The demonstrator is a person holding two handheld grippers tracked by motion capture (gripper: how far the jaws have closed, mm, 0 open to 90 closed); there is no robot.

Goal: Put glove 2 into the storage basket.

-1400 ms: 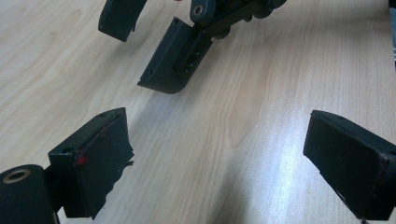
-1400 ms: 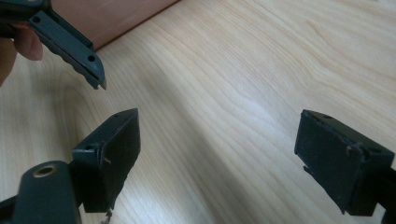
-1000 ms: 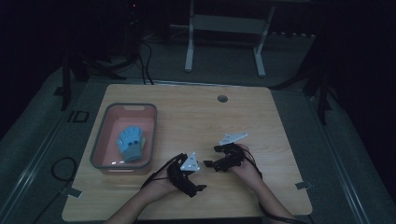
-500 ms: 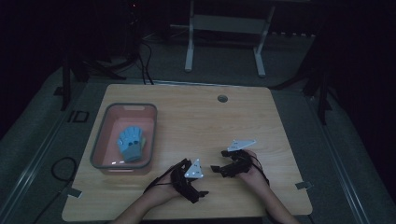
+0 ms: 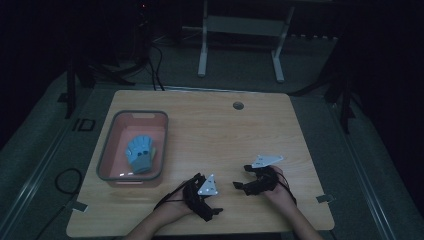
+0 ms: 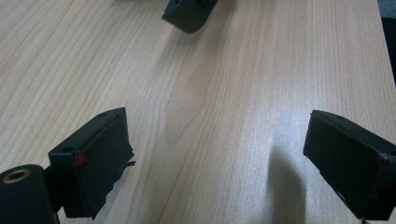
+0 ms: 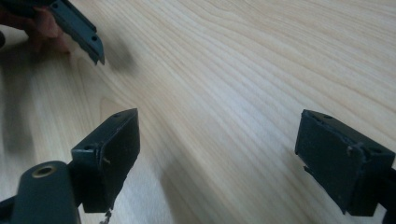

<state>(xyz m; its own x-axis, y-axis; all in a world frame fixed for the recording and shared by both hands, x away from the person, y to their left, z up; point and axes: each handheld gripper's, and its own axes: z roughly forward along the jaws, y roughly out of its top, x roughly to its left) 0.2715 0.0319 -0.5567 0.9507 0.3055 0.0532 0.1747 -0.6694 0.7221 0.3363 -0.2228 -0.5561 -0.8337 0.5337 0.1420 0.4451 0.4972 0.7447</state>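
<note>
Surface [image 6: 224, 70]: pale wood-grain laminate, smooth, faint sheen.
Left tongs [image 6: 219, 154]: matt black plastic jaws, pads scuffed and frayed at the edges; brass-coloured metal insert at the base.
Right tongs [image 7: 219, 149]: matt black plastic, chipped pad corners.
Tub [image 5: 107, 150]: pink plastic, grey rim, slight gloss.
Glove [image 5: 141, 152]: light blue, soft-looking.

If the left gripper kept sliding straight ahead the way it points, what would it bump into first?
Probably the right gripper: in the left gripper view its dark tip sits ahead, slightly left of centre, beyond bare table. The left gripper is open with nothing between its jaws. Depth is hard to judge, so it might slip past.
</note>
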